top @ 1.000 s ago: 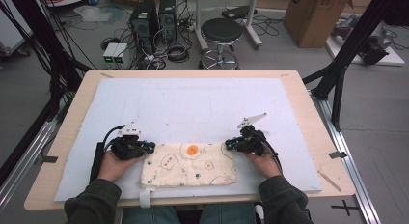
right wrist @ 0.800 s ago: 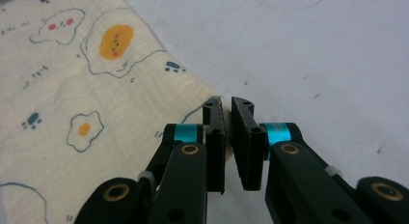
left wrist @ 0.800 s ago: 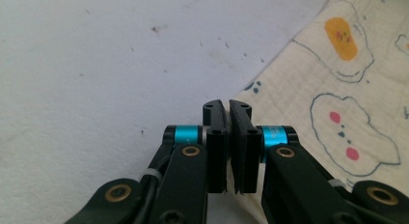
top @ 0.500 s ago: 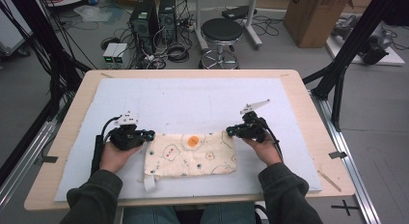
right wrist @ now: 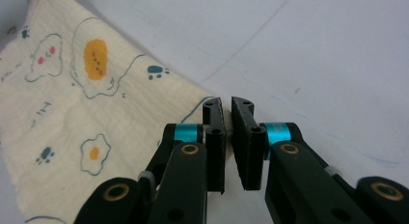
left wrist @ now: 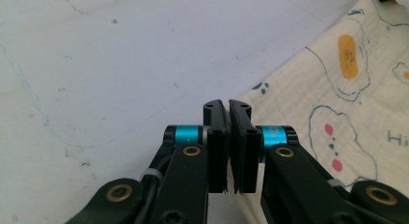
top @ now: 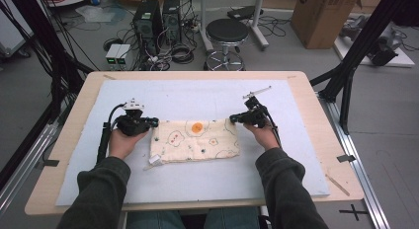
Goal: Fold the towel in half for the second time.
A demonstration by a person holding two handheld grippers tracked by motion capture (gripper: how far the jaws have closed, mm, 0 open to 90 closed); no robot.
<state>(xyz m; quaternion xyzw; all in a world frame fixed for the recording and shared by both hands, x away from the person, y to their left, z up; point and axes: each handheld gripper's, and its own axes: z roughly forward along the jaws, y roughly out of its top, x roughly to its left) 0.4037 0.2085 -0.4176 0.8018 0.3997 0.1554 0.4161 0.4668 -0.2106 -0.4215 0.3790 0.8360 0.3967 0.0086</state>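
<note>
A cream cloth (top: pixel 197 142) printed with fried eggs and paw marks lies folded on the white mat (top: pixel 197 98). My left gripper (top: pixel 153 123) is at its far left corner and my right gripper (top: pixel 232 119) at its far right corner. In the left gripper view the left gripper (left wrist: pixel 227 105) has its jaws pressed together on the edge of the cloth (left wrist: pixel 347 103). The right gripper view has the right gripper (right wrist: pixel 226 105) pinching the corner of the cloth (right wrist: pixel 87 118), with a thin slit left between the jaws.
The mat covers most of a wooden table (top: pixel 69 140). A small white tag (top: pixel 154 161) sticks out at the cloth's near left corner. Beyond the far edge stand a black stool (top: pixel 226 31), computer cases (top: pixel 158 17) and a cardboard box (top: pixel 323 14).
Both hands have moved away from the person toward the middle of the mat, and the cloth has slid along with them. The jaws look as shut as before.
</note>
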